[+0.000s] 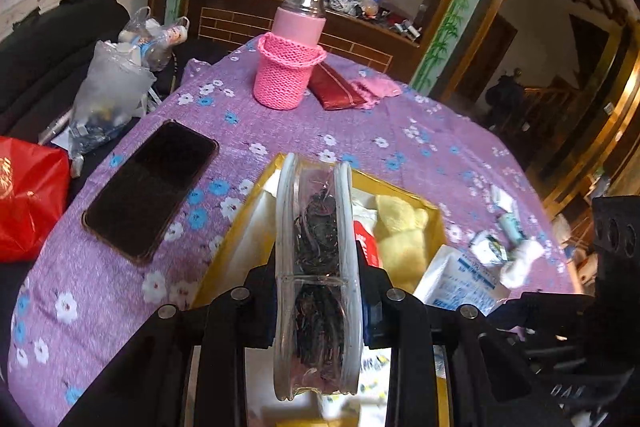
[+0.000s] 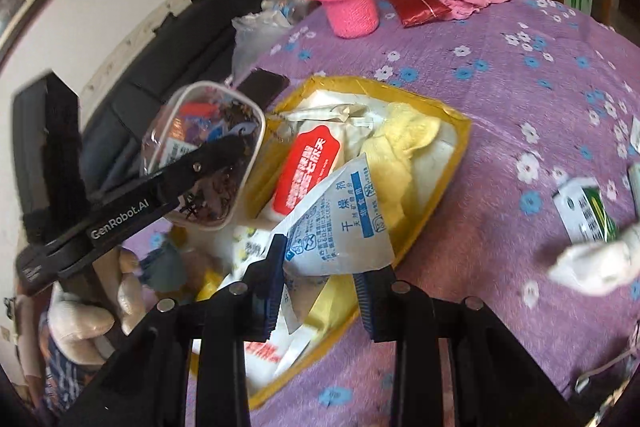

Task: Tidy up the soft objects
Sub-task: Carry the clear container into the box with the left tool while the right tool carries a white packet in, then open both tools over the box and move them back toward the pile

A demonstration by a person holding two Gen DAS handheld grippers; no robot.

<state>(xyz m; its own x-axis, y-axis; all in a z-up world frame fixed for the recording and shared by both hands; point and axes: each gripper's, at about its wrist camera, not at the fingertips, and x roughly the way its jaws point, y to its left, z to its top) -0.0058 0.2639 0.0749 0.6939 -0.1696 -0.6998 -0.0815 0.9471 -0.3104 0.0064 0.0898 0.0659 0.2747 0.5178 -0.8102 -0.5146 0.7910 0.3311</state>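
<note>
My left gripper (image 1: 318,291) is shut on a clear plastic pouch (image 1: 316,267) full of dark hair ties, held edge-on above a yellow box (image 1: 434,209); it also shows in the right wrist view (image 2: 208,155). The yellow box (image 2: 456,163) holds a red-and-white wipes pack (image 2: 306,171), a yellow plush cloth (image 2: 400,159) and a white desiccant packet (image 2: 340,227). My right gripper (image 2: 320,291) is open, its blue pads either side of the desiccant packet's lower corner, above the box's near edge.
A black phone (image 1: 152,187) lies left of the box on the purple flowered cloth (image 1: 360,131). A bottle in a pink knitted sleeve (image 1: 288,67), a red wallet (image 1: 340,87) and a pink cloth (image 1: 376,87) are at the far side. Small packets and white socks (image 2: 592,259) lie right.
</note>
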